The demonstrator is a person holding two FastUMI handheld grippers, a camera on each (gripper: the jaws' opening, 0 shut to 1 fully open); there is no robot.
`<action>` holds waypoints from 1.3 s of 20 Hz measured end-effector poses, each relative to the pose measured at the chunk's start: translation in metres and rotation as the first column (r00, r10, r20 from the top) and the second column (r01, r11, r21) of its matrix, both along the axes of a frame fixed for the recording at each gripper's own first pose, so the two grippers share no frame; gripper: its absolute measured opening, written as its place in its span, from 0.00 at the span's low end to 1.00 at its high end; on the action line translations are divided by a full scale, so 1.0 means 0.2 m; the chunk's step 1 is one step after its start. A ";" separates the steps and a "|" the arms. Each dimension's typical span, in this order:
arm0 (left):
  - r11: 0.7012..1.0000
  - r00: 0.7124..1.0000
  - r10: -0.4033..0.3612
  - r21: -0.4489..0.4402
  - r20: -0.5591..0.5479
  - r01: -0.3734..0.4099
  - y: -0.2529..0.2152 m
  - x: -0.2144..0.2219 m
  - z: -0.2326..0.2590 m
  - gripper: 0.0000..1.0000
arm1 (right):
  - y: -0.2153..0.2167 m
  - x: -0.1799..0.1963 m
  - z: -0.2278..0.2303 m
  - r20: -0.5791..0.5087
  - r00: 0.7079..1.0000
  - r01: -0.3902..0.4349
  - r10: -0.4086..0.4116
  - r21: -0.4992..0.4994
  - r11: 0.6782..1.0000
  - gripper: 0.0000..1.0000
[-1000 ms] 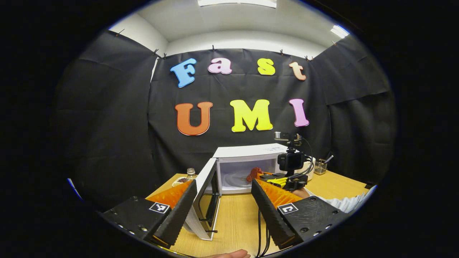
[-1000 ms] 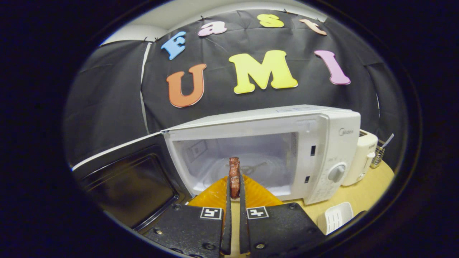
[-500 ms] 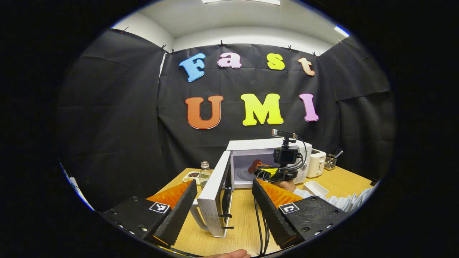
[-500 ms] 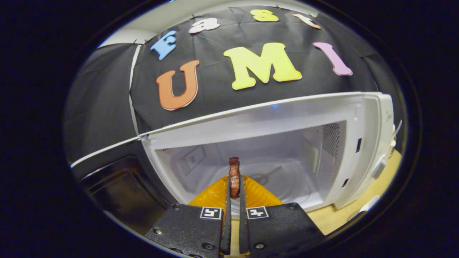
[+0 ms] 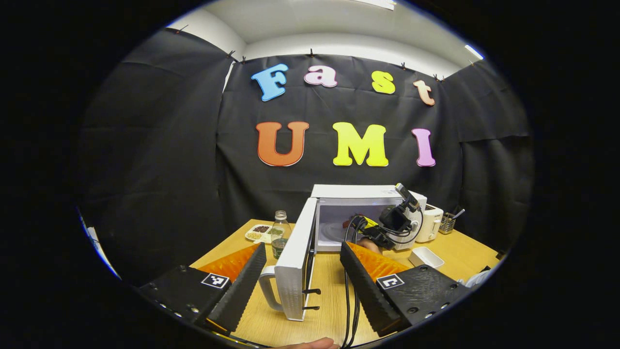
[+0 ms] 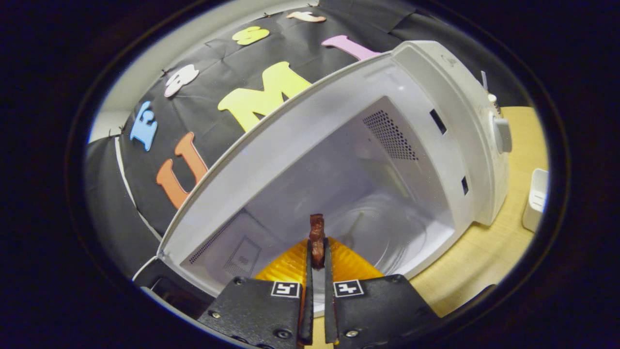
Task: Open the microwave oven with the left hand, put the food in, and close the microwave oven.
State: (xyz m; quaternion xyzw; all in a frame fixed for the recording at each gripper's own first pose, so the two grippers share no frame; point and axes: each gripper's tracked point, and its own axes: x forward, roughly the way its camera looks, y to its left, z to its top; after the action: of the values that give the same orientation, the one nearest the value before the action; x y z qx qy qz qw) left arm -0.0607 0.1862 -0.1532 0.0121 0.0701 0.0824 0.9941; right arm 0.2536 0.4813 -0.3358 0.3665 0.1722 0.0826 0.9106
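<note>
Reddish-brown food (image 6: 317, 237) sits pinched between the right gripper (image 6: 316, 252) fingers at the microwave (image 6: 436, 135) mouth; lower it onto the glass turntable (image 6: 387, 232) before releasing. Left gripper (image 5: 302, 271) waits wide open, empty, beside the door (image 5: 295, 261).

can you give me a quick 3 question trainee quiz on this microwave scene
1. True or false: the microwave door is shut.
2. What do the right tongs hold? A) a spoon B) a piece of food C) nothing
3. Fill in: the left tongs are ____, holding nothing.

Key: 1 false, it stands open. 2 B, at the microwave cavity mouth, above the turntable. 3 open.
</note>
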 end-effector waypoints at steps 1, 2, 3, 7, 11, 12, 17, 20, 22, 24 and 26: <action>1.000 1.000 0.003 0.003 -0.002 -0.003 0.01 0.00 -0.01 0.94 | 0.01 0.03 0.02 0.004 1.000 0.006 -0.006 0.026 1.000 0.12; 1.000 1.000 0.005 0.005 -0.003 -0.005 0.01 0.00 -0.01 0.94 | 0.02 0.06 0.05 0.021 1.000 0.010 -0.011 0.060 0.998 0.12; 1.000 1.000 0.008 0.004 -0.003 -0.008 0.02 0.00 -0.01 0.94 | 0.01 0.09 0.08 0.035 0.999 0.020 -0.023 0.085 0.996 0.14; 1.000 1.000 0.003 -0.003 -0.006 -0.003 0.00 0.01 -0.01 0.94 | -0.01 0.11 -0.01 -0.045 0.997 0.068 -0.064 0.097 0.993 0.80; 1.000 1.000 0.015 0.011 0.003 -0.015 0.02 -0.02 0.01 0.94 | -0.04 0.02 -0.03 -0.052 0.995 0.083 -0.080 0.053 0.995 0.99; 1.000 1.000 0.016 0.011 0.005 -0.016 0.02 -0.03 0.00 0.94 | -0.05 0.00 -0.02 -0.042 0.996 0.082 -0.081 0.043 0.996 0.99; 0.999 0.999 0.037 -0.001 0.008 -0.037 0.07 -0.06 0.00 0.94 | -0.10 -0.11 0.04 -0.016 0.999 0.045 -0.045 0.000 0.999 0.99; 0.999 0.999 0.047 -0.010 0.020 -0.047 0.10 -0.09 0.01 0.94 | -0.18 -0.20 0.11 0.026 1.000 0.015 -0.015 -0.032 0.999 0.99; 0.998 0.998 0.056 -0.002 0.022 -0.056 0.13 -0.11 -0.01 0.94 | -0.23 -0.30 0.16 0.045 0.998 -0.041 0.044 -0.060 0.997 0.99; 0.995 0.995 0.096 0.018 0.021 -0.096 0.21 -0.14 -0.03 0.95 | -0.33 -0.41 0.23 0.100 0.988 -0.102 0.114 -0.121 0.987 0.99; 0.992 0.992 0.122 0.024 0.025 -0.122 0.26 -0.14 -0.06 0.95 | -0.45 -0.54 0.30 0.148 0.975 -0.136 0.166 -0.195 0.971 0.99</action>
State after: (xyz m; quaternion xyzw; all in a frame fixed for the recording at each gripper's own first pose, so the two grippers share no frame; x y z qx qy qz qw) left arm -0.0894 0.2383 -0.1649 0.0196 0.0581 0.1440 0.9877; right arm 0.1456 0.3912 -0.2756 0.2586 0.1311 0.1653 0.9427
